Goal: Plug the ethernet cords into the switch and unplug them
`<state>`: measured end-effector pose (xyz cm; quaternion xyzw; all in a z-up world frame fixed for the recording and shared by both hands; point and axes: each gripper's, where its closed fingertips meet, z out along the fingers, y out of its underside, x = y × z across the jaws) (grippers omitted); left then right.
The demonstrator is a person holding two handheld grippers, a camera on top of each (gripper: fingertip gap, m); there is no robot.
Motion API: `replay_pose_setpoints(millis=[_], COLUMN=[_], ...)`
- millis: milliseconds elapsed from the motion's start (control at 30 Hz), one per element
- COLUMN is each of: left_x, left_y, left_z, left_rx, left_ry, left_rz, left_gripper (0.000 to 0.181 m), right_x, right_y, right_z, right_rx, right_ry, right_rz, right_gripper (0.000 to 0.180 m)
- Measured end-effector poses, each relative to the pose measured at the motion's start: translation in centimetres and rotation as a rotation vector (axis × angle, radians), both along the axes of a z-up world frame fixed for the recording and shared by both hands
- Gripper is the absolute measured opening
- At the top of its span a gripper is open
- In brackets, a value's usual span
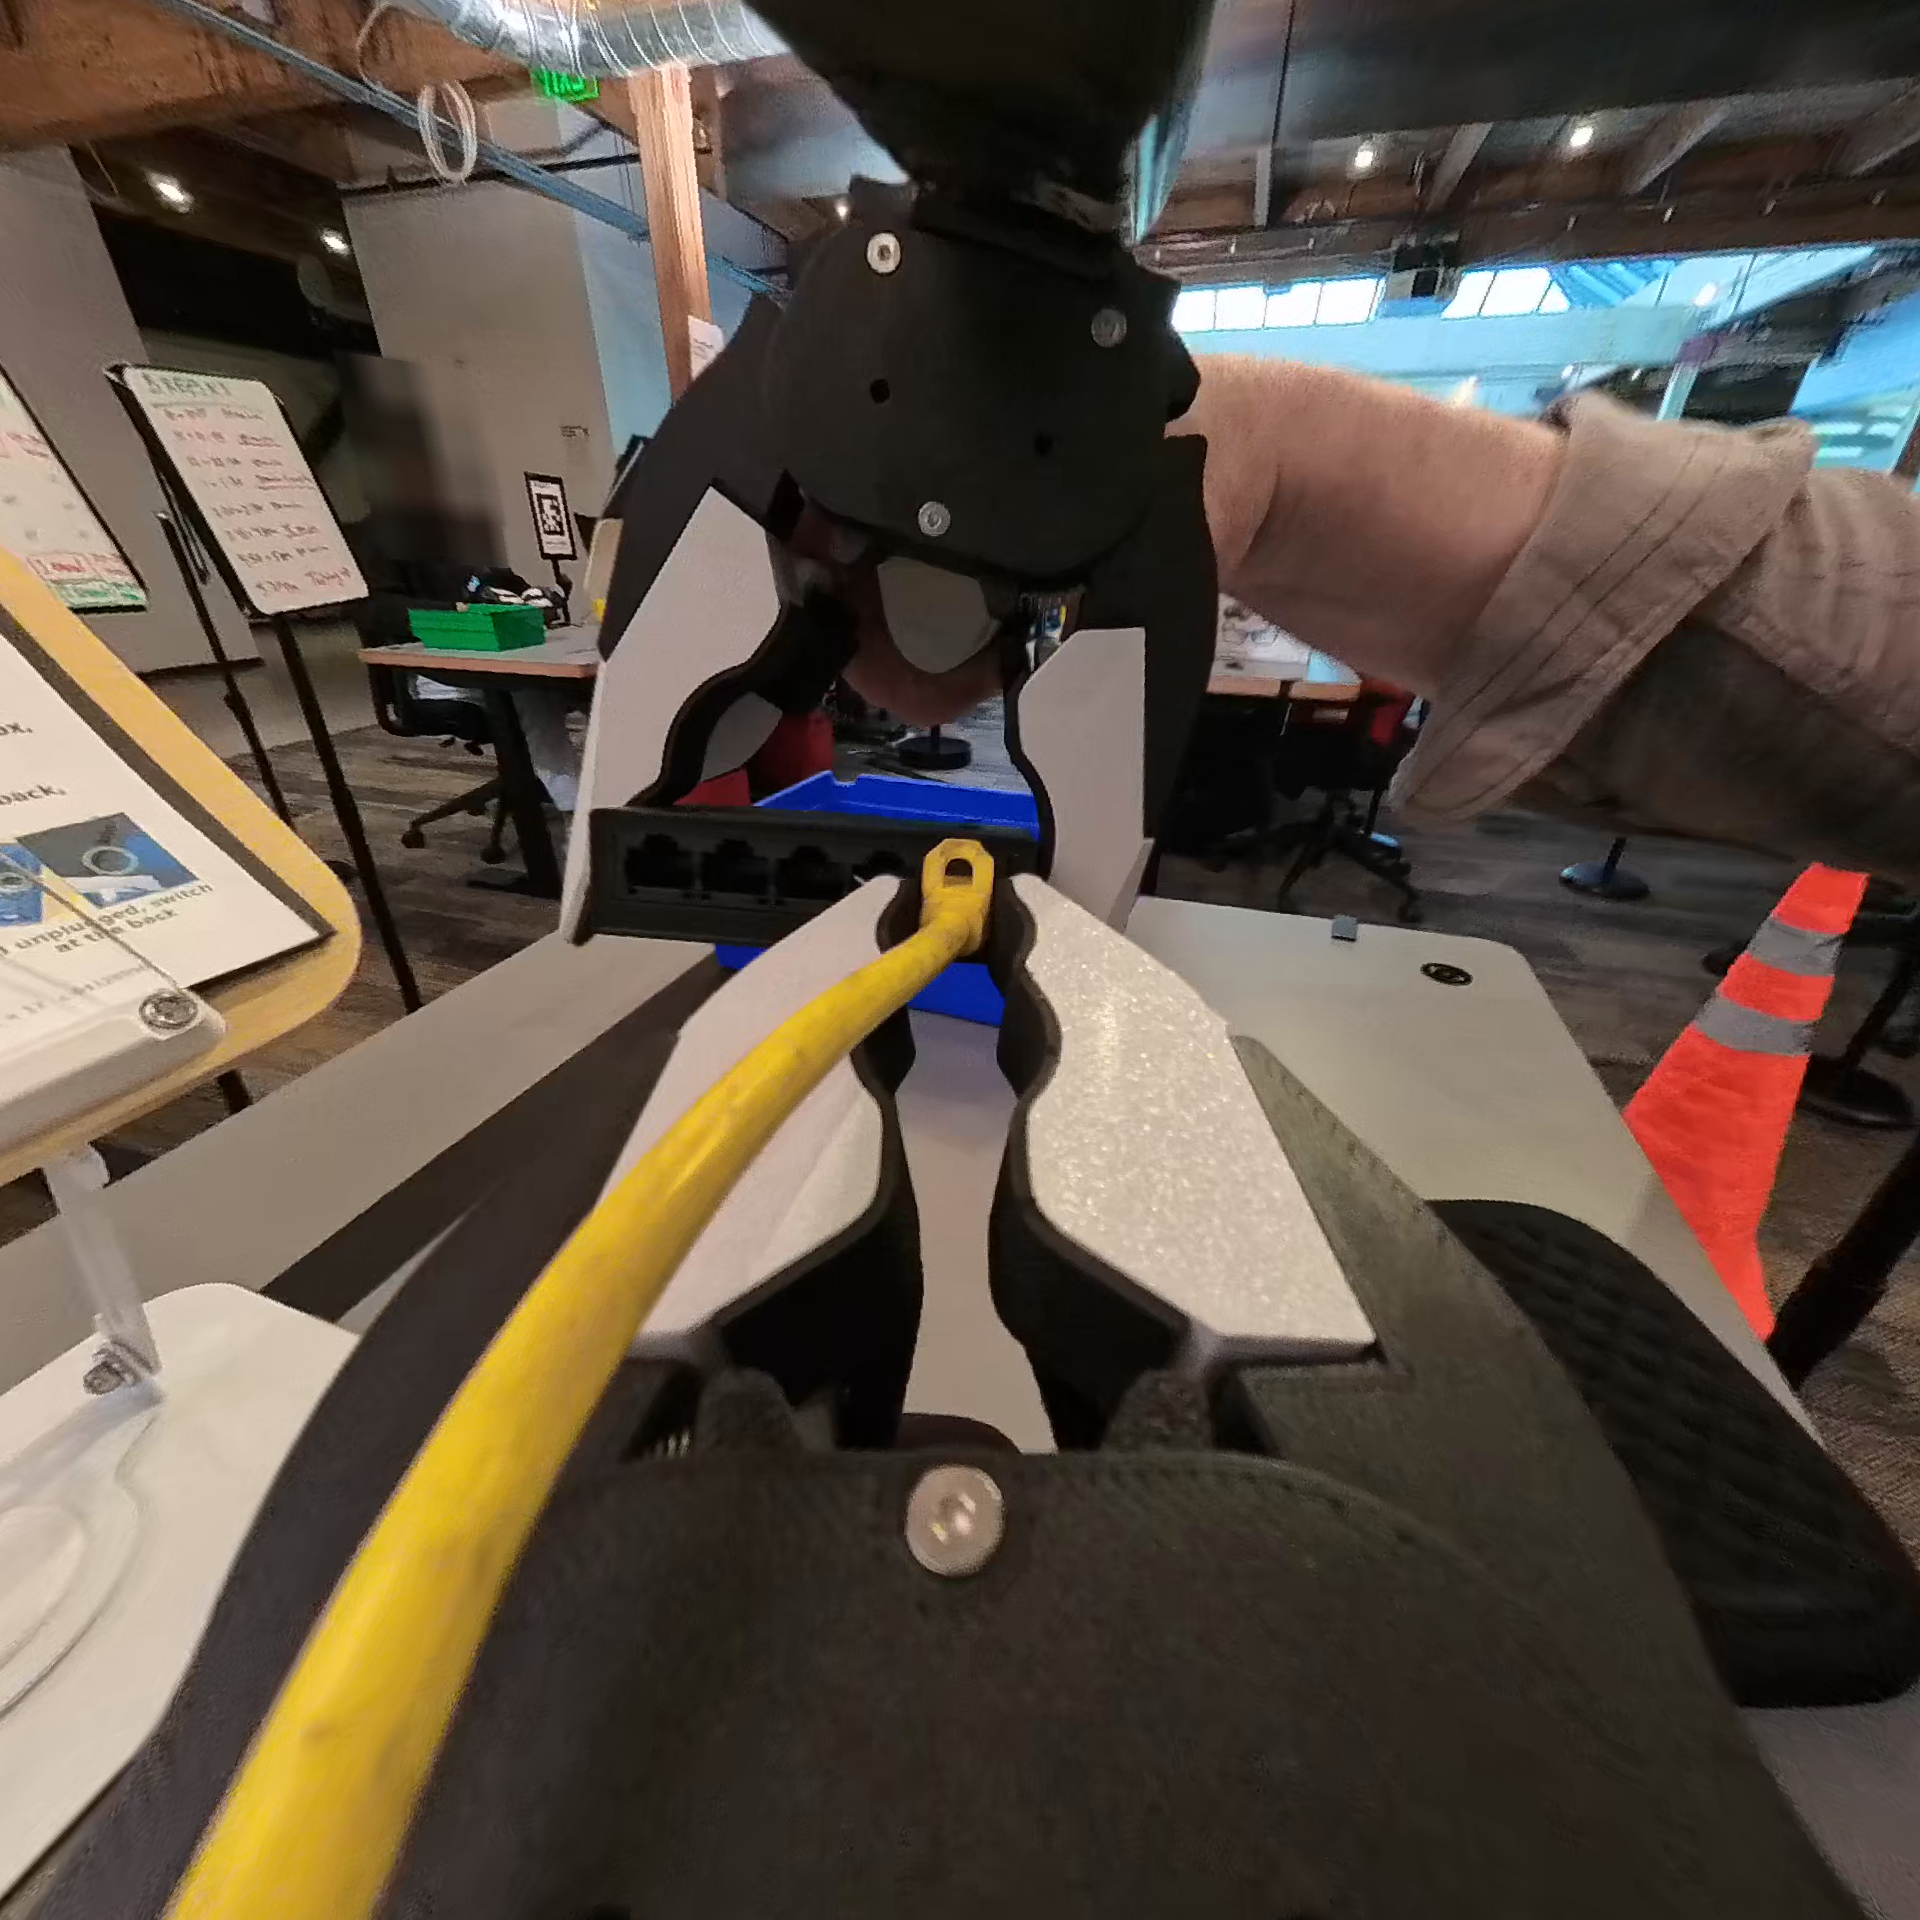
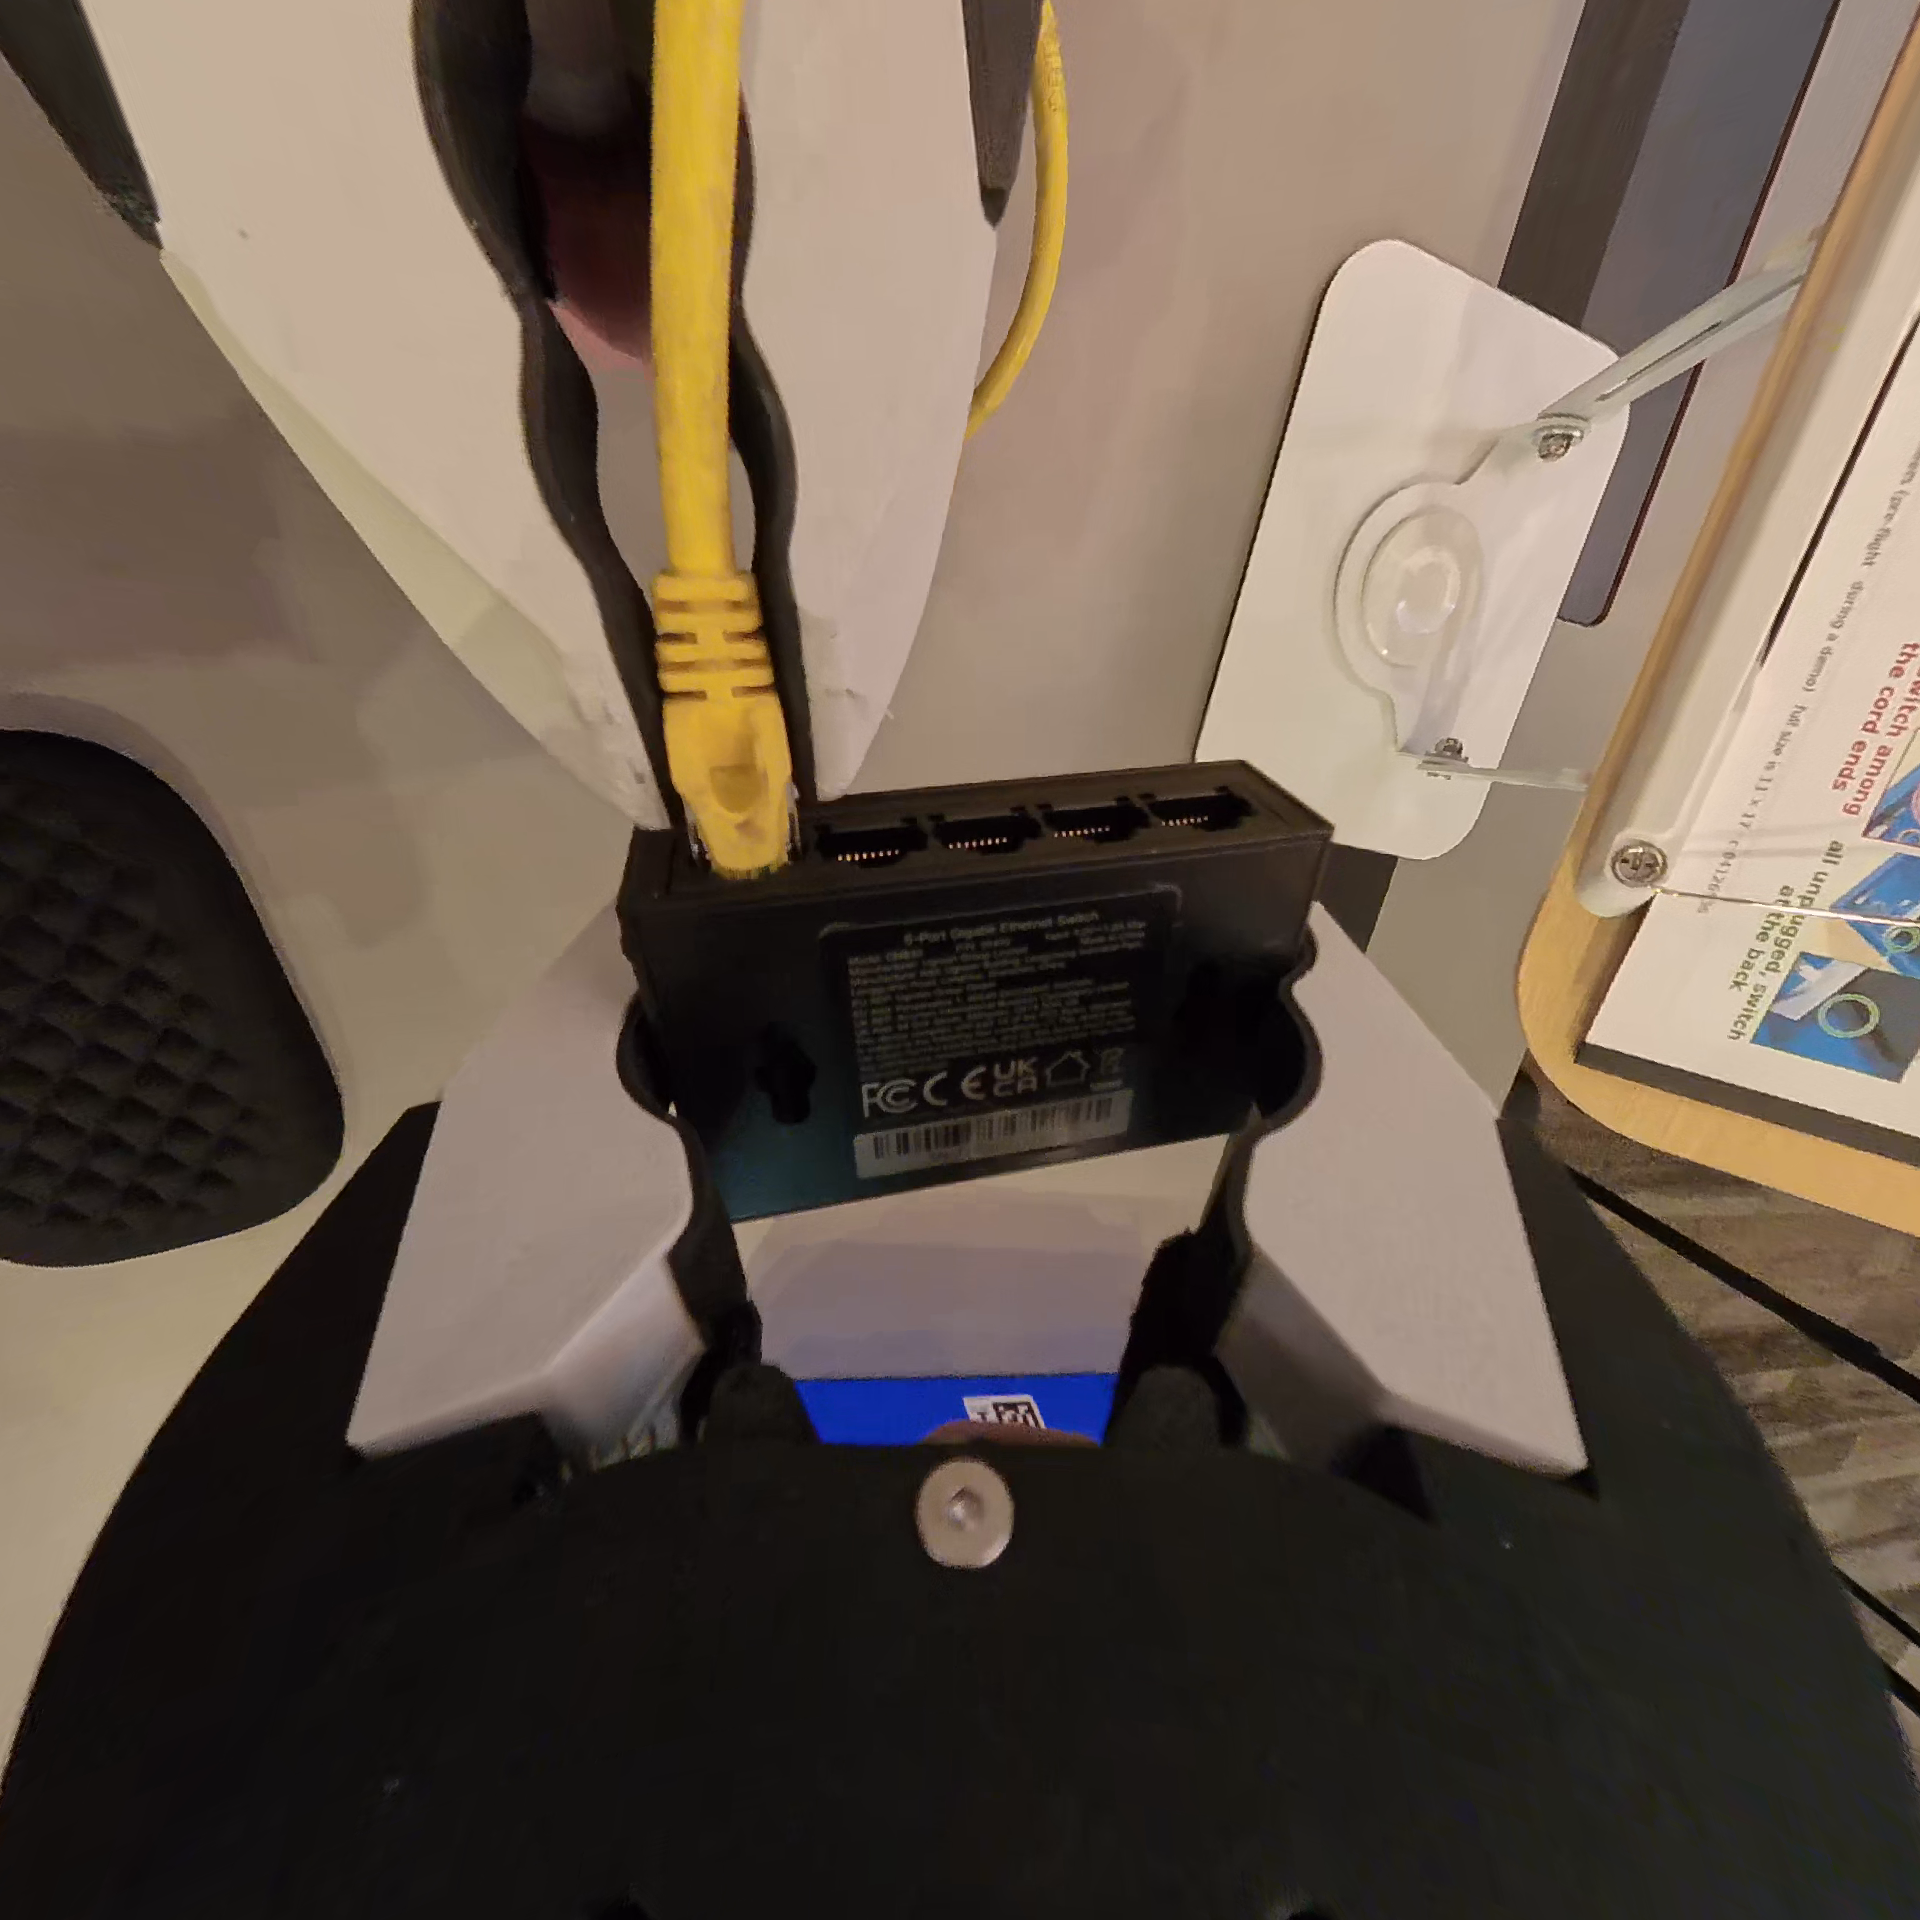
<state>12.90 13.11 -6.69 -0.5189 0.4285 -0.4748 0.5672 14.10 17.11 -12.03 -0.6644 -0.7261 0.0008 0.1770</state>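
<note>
My right gripper (image 2: 971,997) is shut on the black ethernet switch (image 2: 1039,904) and holds it by its two short ends, label side up, above the table. My left gripper (image 1: 951,904) is shut on a yellow ethernet cord (image 1: 623,1247) just behind its plug (image 1: 956,868). The plug (image 2: 727,769) sits in the end port of the switch, leftmost in the right wrist view. The other ports are empty. In the left wrist view the right gripper (image 1: 831,883) holds the switch (image 1: 748,878) from above, with a person's sleeved arm behind it.
A blue bin (image 1: 883,805) sits on the white table (image 1: 1351,997) behind the switch. An instruction sign on a clear stand (image 1: 125,883) stands at the left. A black textured pad (image 1: 1662,1455) lies at the right. An orange cone (image 1: 1745,1060) stands on the floor beyond the table. Spacing between my two grippers at the tips: around 6 cm.
</note>
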Motion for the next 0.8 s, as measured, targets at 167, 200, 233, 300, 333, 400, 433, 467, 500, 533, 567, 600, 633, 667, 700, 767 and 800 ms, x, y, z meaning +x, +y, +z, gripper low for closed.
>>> replay_pose_setpoints(millis=[167,200,233,300,333,400,433,467,500,533,567,600,633,667,700,767,800], left_x=[0.1,0.1,0.2,0.3,0.3,0.4,0.5,0.6,0.8,1.1,1.4,1.9,2.2,2.6,3.0,3.7,3.8], left_y=[0.3,0.4,0.5,0.7,0.8,1.1,1.1,1.0,0.9,0.8,0.6,0.1,-0.4,-1.0,-2.1,-4.8,-5.8], left_z=[-0.3,-0.3,-0.4,-0.7,-0.8,-1.1,-1.1,-1.2,-1.4,-1.8,-2.3,-2.9,-3.5,-4.0,-4.6,-5.5,-5.4], left_rx=[0.005,-0.007,-0.019,-0.071,-0.092,-0.114,-0.129,-0.150,-0.174,-0.206,-0.258,-0.309,-0.354,-0.390,-0.419,-0.416,-0.394], left_ry=[0.006,0.002,-0.001,-0.007,-0.012,0.004,0.003,0.003,0.012,0.032,0.056,0.084,0.111,0.141,0.180,0.281,0.288], left_rz=[-0.006,-0.015,-0.026,-0.040,-0.050,-0.050,-0.055,-0.062,-0.072,-0.081,-0.098,-0.137,-0.163,-0.195,-0.248,-0.359,-0.388], left_gripper=[0.013,0.013,0.013,0.013,0.013,0.024,0.032,0.037,0.042,0.048,0.053,0.053,0.053,0.053,0.053,0.053,0.050], right_x=[0.2,0.3,0.5,0.7,0.7,0.9,1.3,1.7,2.1,2.8,3.5,4.0,4.7,5.6,6.3,7.6,8.2], right_y=[0.2,0.2,0.3,0.5,0.5,0.8,1.1,1.2,1.3,1.5,1.6,1.6,1.7,1.7,1.7,1.6,1.6], right_z=[-0.3,-0.4,-0.5,-0.7,-0.7,-0.4,-0.2,0.0,0.1,0.0,-0.1,-0.3,-0.7,-1.3,-1.9,-3.2,-3.9], right_rx=[-0.003,-0.008,-0.009,-0.019,-0.023,-0.012,-0.001,0.004,0.010,0.019,0.025,0.023,0.021,0.016,0.008,-0.015,-0.018], right_ry=[-0.004,-0.004,-0.013,-0.004,0.012,0.036,0.042,0.054,0.060,0.050,0.043,0.046,0.041,0.025,0.018,0.014,0.007], right_rz=[-0.012,-0.016,-0.018,-0.030,-0.035,-0.055,-0.069,-0.082,-0.099,-0.119,-0.135,-0.149,-0.169,-0.192,-0.208,-0.237,-0.247], right_gripper=[0.112,0.112,0.112,0.113,0.113,0.113,0.112,0.112,0.112,0.113,0.113,0.113,0.113,0.113,0.113,0.112,0.112])
